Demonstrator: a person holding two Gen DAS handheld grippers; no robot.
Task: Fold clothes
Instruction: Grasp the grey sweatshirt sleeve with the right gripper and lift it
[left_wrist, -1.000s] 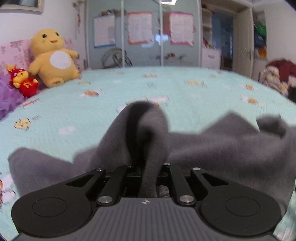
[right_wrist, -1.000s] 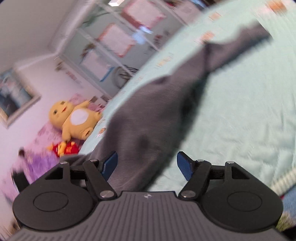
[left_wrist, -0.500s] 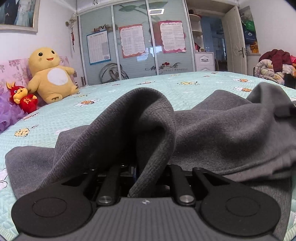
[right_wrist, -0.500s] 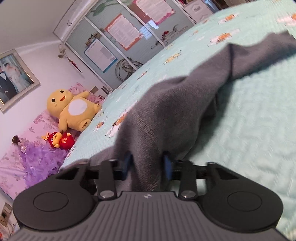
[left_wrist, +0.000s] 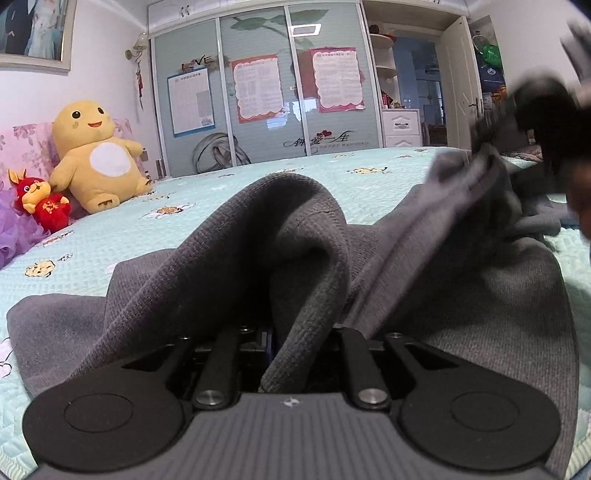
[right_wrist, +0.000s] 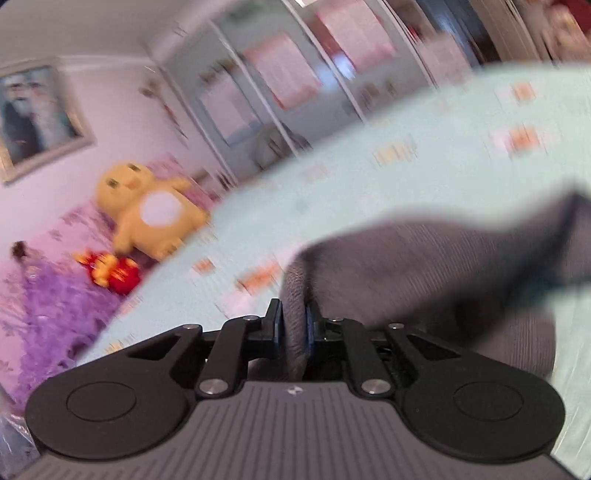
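Note:
A grey knitted garment (left_wrist: 461, 295) lies rumpled on the mint bed cover (left_wrist: 122, 236). My left gripper (left_wrist: 291, 343) is shut on a raised fold of it, and the cloth hides the fingertips. In the right wrist view, which is blurred by motion, my right gripper (right_wrist: 293, 325) has its jaws closing, with a thick grey edge of the garment (right_wrist: 424, 266) pressed between the blue pads. The left wrist view shows the right gripper (left_wrist: 495, 144) as a dark blur at the upper right, holding that edge up off the bed.
A big yellow plush toy (left_wrist: 96, 155) and a small red one (left_wrist: 40, 199) sit at the head of the bed on the left, beside purple frilly fabric (left_wrist: 14, 229). Sliding wardrobe doors (left_wrist: 258, 92) stand beyond the bed; an open doorway (left_wrist: 424, 96) is to their right.
The right gripper's jaws closed on the garment's edge, and it swept sideways with the cloth lifted. The left gripper sank a little at first, still gripping its fold.

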